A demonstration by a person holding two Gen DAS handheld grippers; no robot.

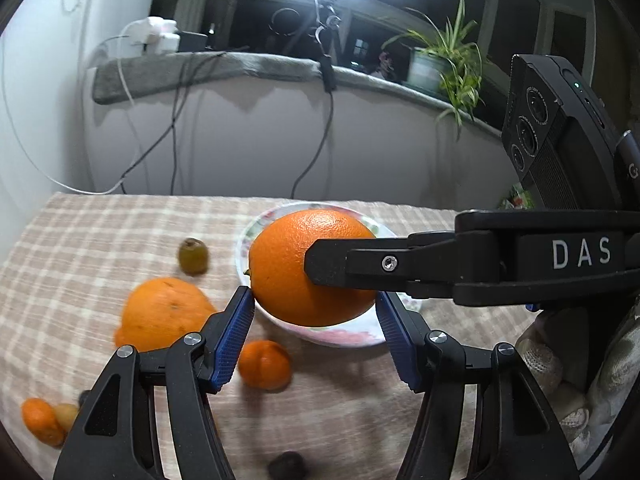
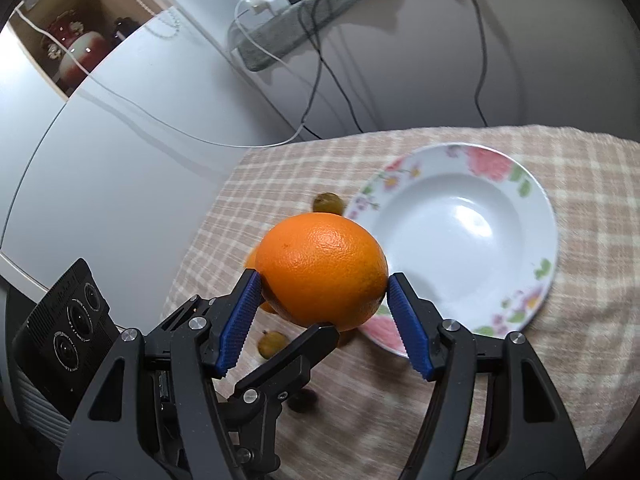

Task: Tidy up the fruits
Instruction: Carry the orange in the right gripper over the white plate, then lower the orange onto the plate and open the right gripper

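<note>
Checked tablecloth (image 1: 100, 240) carries everything. Flowered plate (image 2: 460, 240) is empty. Big orange (image 2: 322, 268) is off the cloth, at the plate's near rim, clamped by both: left gripper (image 1: 315, 306) and right gripper (image 2: 322, 280) pads pressed on opposite sides. Second orange (image 1: 164, 312), mandarin (image 1: 265, 364), kiwi (image 1: 193, 256) lie loose left of plate.

the letters "das" stand in white on the black body of the right gripper (image 1: 316, 258), seen in the left wrist view. a lone "g" shows on a dark part at that view's right edge. nothing else can be read.
</note>
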